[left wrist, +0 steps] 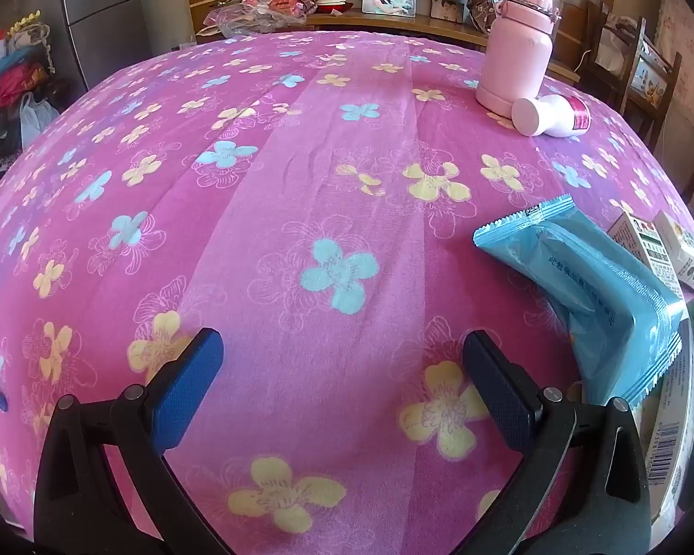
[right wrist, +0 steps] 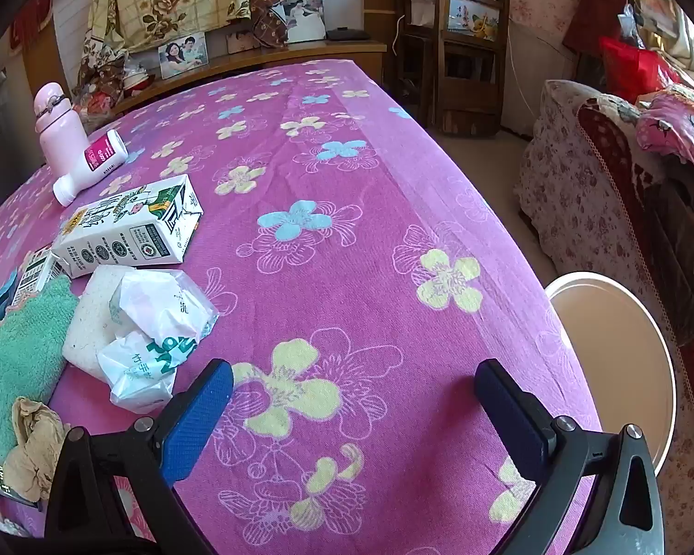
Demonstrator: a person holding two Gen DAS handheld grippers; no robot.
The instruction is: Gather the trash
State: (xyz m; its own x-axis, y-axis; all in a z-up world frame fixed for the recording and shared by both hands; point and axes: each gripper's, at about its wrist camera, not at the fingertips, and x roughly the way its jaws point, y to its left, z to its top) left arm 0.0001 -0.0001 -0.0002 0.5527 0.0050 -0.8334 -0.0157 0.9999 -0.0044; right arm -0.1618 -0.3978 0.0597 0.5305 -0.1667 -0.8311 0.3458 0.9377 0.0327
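Table with pink flowered cloth (left wrist: 300, 162). Going left to right.

Left gripper (left wrist: 342, 360): jaws spread wide, nothing between them, only bare cloth beneath. Blue pads face each other across a yellow flower print.

To its right, near the table edge: blue foil packet (left wrist: 592, 296), lying flat, crimped end pointing toward table centre. Just beyond it, two small white cartons (left wrist: 661, 249), side by side; whether they touch the packet cannot be told. Far side of the table, right of centre: pink flask (left wrist: 518, 46) standing upright, with a white bottle (left wrist: 550, 115) lying on its side just in front, apparently touching the flask's base.

From the right wrist view, the same cluster sits at the left. Back to front: the flask (right wrist: 58, 129), the fallen bottle (right wrist: 92, 166) with magenta label, a white milk carton (right wrist: 129, 226) lying on its side, a smaller carton (right wrist: 37, 273) beside it. Then a green towel (right wrist: 18, 360), a white sponge-like block (right wrist: 92, 319) with crumpled white plastic wrappers (right wrist: 157, 337) on and against it. A wad of tan crumpled paper (right wrist: 32, 448) rests on the towel's near end.

Right gripper (right wrist: 354, 386): jaws wide apart, holding nothing, over bare cloth just right of the wrappers.

Off the table's right edge, lower: round open bin (right wrist: 615, 356), its interior plain tan.
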